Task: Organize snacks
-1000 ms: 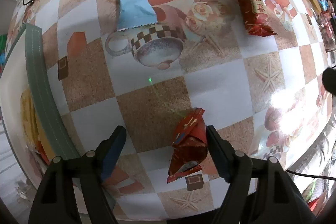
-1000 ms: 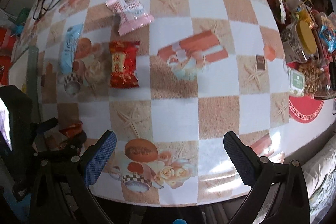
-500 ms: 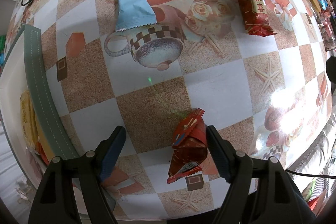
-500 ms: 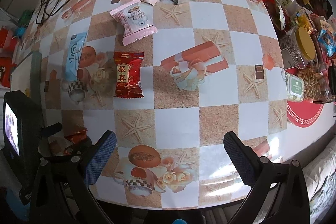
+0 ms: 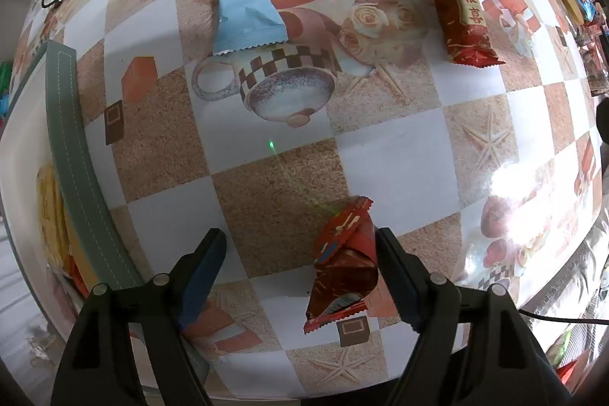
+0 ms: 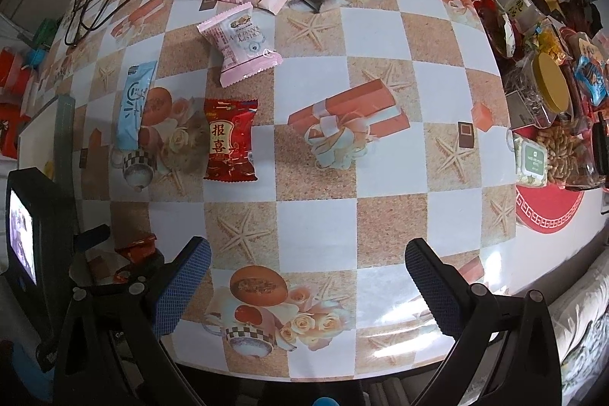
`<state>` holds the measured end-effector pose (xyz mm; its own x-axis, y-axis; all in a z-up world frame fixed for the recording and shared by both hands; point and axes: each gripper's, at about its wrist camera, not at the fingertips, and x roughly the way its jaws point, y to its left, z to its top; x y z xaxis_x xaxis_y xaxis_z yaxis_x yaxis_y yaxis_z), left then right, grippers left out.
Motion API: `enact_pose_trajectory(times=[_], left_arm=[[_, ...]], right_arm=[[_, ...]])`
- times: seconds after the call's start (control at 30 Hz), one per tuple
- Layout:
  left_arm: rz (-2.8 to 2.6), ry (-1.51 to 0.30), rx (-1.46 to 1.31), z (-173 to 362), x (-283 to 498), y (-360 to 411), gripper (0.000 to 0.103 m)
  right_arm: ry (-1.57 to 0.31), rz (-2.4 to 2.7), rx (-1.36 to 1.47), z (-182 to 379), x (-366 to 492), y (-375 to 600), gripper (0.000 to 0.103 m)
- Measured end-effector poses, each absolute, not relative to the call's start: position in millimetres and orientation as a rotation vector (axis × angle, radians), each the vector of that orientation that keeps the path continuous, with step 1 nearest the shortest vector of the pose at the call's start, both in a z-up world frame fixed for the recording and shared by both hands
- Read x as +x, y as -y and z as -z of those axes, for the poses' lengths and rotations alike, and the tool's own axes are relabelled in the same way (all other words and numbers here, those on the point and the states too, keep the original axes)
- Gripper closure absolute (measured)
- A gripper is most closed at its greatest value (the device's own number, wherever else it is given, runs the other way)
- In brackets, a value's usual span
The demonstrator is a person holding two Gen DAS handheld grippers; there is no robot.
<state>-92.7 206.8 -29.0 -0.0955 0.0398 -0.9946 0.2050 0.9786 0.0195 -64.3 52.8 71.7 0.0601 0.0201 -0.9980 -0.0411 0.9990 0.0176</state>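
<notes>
- my left claw [image 5: 298, 255] points straight down at the table.
- its two black fingers [image 5: 198, 269] are spread wide apart.
- a small red snack pack [image 5: 344, 263] leans on the inside of one finger. the other finger is far from it, so i am not squeezing it.
- my right claw [image 6: 304, 286] points down too.
- its fingers, with bumpy blue pads [image 6: 179, 290], are wide apart with nothing between them.
</notes>
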Motion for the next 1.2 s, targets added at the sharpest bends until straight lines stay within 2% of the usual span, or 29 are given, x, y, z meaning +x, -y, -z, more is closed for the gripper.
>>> enact_pose_trajectory(times=[0.63, 0.77, 1.0, 1.2], left_arm=[[0.138, -1.649, 0.2, 27.8, -101.7, -205.0, 0.02], [0.135, -1.638, 0.168, 24.2, -97.4, -208.7, 0.027], [0.063, -1.621, 0.087, 14.4, -63.8, -241.9, 0.027], [0.109, -1.612, 0.073, -0.7, -74.6, -240.4, 0.027]], right_arm=[[-1.511, -0.038, -0.014, -72.0, -67.1, -50.3, 0.0], [-1.524, -0.037, -0.015, -69.0, -68.2, -49.3, 0.0], [-1.555, -0.033, -0.019, -60.4, -68.8, -46.6, 0.0], [-1.581, -0.056, -0.003, -51.7, -64.0, -51.6, 0.0]])
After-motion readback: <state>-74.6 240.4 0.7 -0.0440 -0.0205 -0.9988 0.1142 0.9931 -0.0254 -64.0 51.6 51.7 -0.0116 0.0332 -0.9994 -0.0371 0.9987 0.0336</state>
